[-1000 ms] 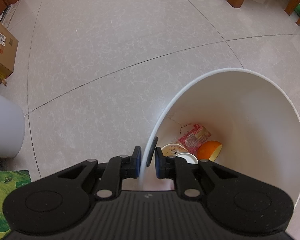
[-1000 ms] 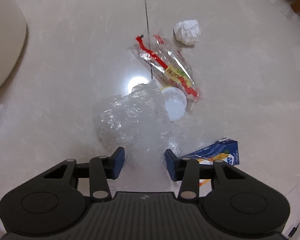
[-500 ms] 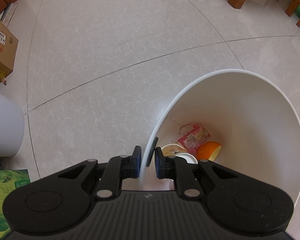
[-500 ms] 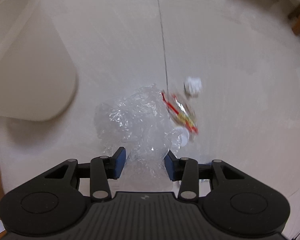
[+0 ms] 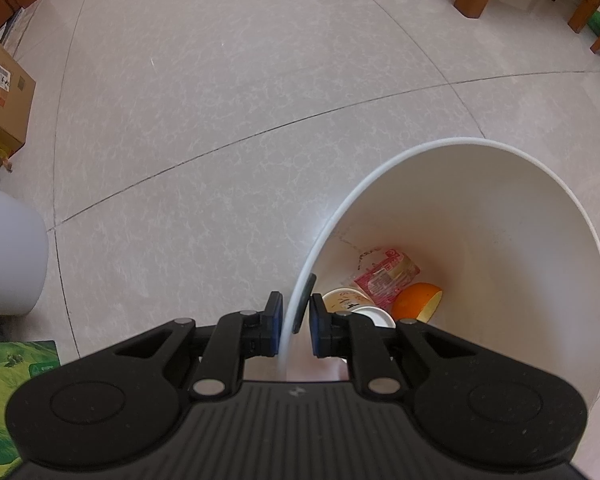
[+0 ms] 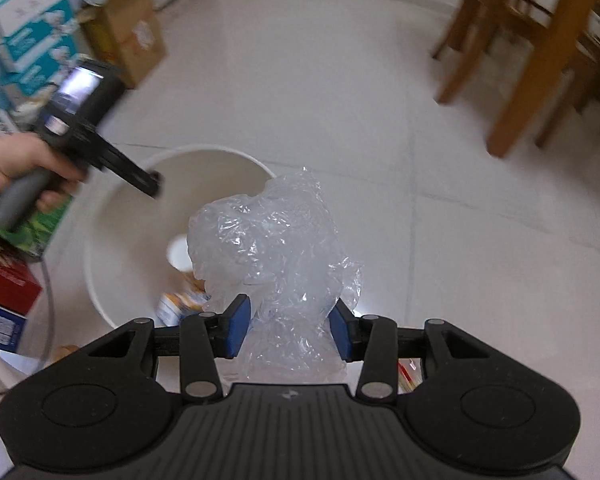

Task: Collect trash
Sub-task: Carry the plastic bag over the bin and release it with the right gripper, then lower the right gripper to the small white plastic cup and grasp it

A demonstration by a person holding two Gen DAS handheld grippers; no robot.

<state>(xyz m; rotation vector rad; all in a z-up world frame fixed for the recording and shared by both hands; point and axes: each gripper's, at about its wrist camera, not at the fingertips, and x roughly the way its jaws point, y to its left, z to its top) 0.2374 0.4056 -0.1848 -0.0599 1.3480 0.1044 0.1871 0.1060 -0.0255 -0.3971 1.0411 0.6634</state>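
Left gripper [image 5: 293, 326] is clamped nearly closed on the near rim of the white bin [image 5: 500, 208], one pad outside the wall and one inside, propping the bin tilted so its mouth is open to the room. In the right wrist view a hand [image 6: 18, 172] holds that gripper's handle, its tip at the bin's far-left rim. Inside the bin: a paper cup [image 5: 346, 300], a pink wrapper [image 5: 386, 276] and an orange peel [image 5: 418, 300] at the bottom, so part of the trash is already collected. Cardboard boxes [image 5: 2, 108] sit off to the left on the floor [image 5: 220, 100]; chair legs [image 6: 532, 60] are off to the right. Right gripper [image 6: 286, 332] is partly closed, pads pressing both sides of a crumpled clear plastic bag [image 6: 276, 248], which bulges up and forward above the fingers; the bag is off the floor and, as seen from this camera, hangs over the right-hand part of the bin mouth. Step in hand looks like carrying the bag to the bin, just short of the drop. Next move probably needs the right gripper brought further left over the centre of the opening, then opened wide; the bag is light and springy and may cling to a pad or catch the rim. Left grip should stay put to keep the bin steady.
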